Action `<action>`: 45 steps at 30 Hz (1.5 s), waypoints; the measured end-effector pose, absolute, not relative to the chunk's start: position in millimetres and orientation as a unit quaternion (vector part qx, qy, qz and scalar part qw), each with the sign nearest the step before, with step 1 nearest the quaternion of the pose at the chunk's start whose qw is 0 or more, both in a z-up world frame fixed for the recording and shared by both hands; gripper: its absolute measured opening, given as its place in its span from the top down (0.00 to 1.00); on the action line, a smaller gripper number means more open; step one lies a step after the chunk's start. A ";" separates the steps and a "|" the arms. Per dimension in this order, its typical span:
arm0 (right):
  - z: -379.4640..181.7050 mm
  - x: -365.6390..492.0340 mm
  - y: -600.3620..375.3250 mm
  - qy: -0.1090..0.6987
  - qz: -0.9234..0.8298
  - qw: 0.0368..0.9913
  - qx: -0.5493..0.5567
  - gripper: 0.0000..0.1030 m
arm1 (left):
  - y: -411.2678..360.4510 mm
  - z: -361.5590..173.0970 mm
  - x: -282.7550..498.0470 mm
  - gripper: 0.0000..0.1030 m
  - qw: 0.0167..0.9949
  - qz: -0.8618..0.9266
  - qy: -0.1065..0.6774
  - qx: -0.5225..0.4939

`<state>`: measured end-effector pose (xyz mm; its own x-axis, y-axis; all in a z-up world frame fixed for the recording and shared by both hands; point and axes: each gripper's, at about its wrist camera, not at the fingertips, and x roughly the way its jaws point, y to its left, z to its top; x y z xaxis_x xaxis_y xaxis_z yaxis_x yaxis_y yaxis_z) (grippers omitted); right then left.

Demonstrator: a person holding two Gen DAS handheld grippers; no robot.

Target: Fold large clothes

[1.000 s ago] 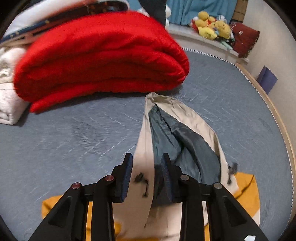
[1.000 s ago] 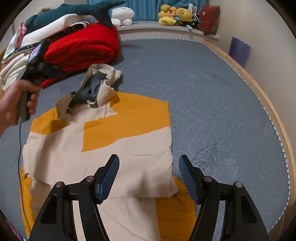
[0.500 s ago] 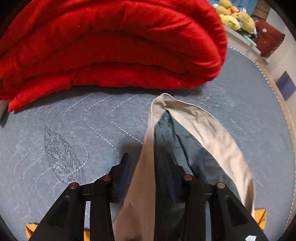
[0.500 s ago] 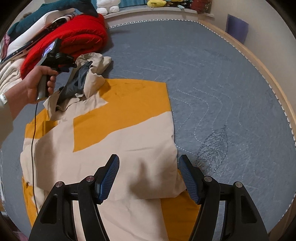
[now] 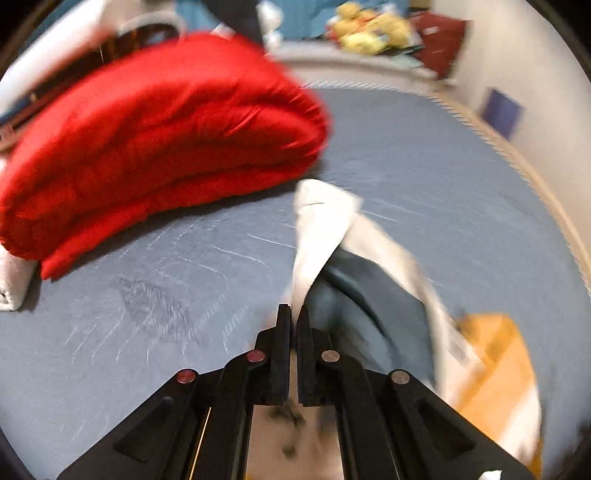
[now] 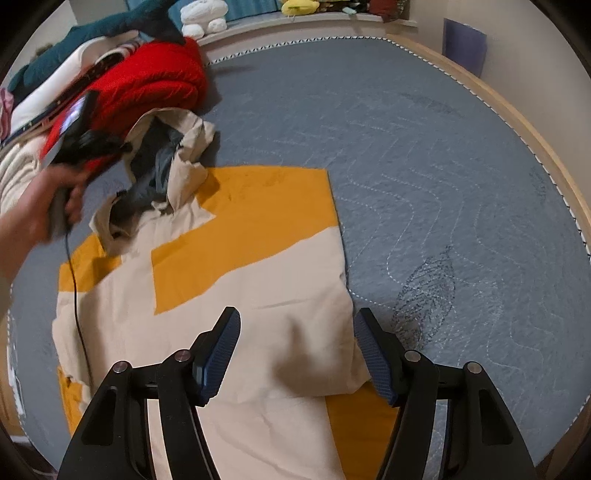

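Bed (image 6: 424, 155), grey-blue quilted cover w/ stitched leaf motifs, fills most of both views. Red folded blanket (image 5: 155, 147) sits upper left in the left wrist view, w/ other bedding stacked behind it. Plush toys (image 5: 369, 26) on the ledge at top, blurred.

The hooded jacket (image 6: 258, 288), beige w/ orange blocks, lies flat across centre and lower left of the right wrist view, sides already folded in, so a thick multi-layer pad. Looks soft, limp and fairly light, prob. a bit bulky; it'll sag and drag rather than hold shape, and layers can slide apart if only the top one is pinched. Best hold: a seam or folded edge, catching all layers.

Hood (image 6: 166, 155), beige w/ dark grey lining, bunches at upper left of that view, next to the red blanket. Lining looks smoother, maybe slippery.

Left gripper (image 5: 294, 321) is fully closed, pinching the beige hood edge betw. its pads; view is motion-blurred. Good spot: a hemmed rim, stiffer than the body cloth.

Right gripper (image 6: 295, 354) is wide apart at bottom centre, straddling the jacket's folded right edge over the beige panel, gripping nothing yet; whether the pads touch cloth, can't tell.
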<state>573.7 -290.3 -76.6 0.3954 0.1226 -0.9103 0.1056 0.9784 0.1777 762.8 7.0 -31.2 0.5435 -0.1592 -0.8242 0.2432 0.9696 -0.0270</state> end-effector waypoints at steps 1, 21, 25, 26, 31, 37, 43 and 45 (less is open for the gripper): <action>-73.6 572.6 -290.9 0.547 0.006 0.830 0.107 0.38 | 6.7 -17.6 737.1 0.99 0.882 -0.128 0.450 0.057; -12.6 520.3 -293.0 0.478 0.068 0.858 0.175 0.38 | 65.9 -17.3 405.4 0.86 0.888 -0.104 0.448 -0.020; -23.7 522.7 -285.3 0.493 0.084 0.845 0.191 0.38 | 106.1 -46.7 443.7 0.69 0.870 -0.039 0.477 -0.119; -26.6 524.2 -279.7 0.496 0.089 0.842 0.189 0.38 | 118.4 -61.0 454.9 0.69 0.858 -0.024 0.490 -0.153; -36.1 530.9 -258.9 0.503 0.123 0.834 0.193 0.38 | 153.7 -108.6 476.2 0.69 0.802 -0.026 0.521 -0.290; -40.9 544.8 -225.7 0.489 0.190 0.823 0.219 0.38 | 156.3 -134.3 486.8 0.66 0.766 -0.059 0.525 -0.365; -44.0 557.6 -200.0 0.476 0.247 0.801 0.265 0.37 | 144.3 -115.2 491.3 0.92 0.801 -0.059 0.501 -0.320; -47.6 562.3 -192.2 0.473 0.254 0.796 0.278 0.37 | 125.4 -80.7 490.1 0.94 0.839 -0.085 0.470 -0.262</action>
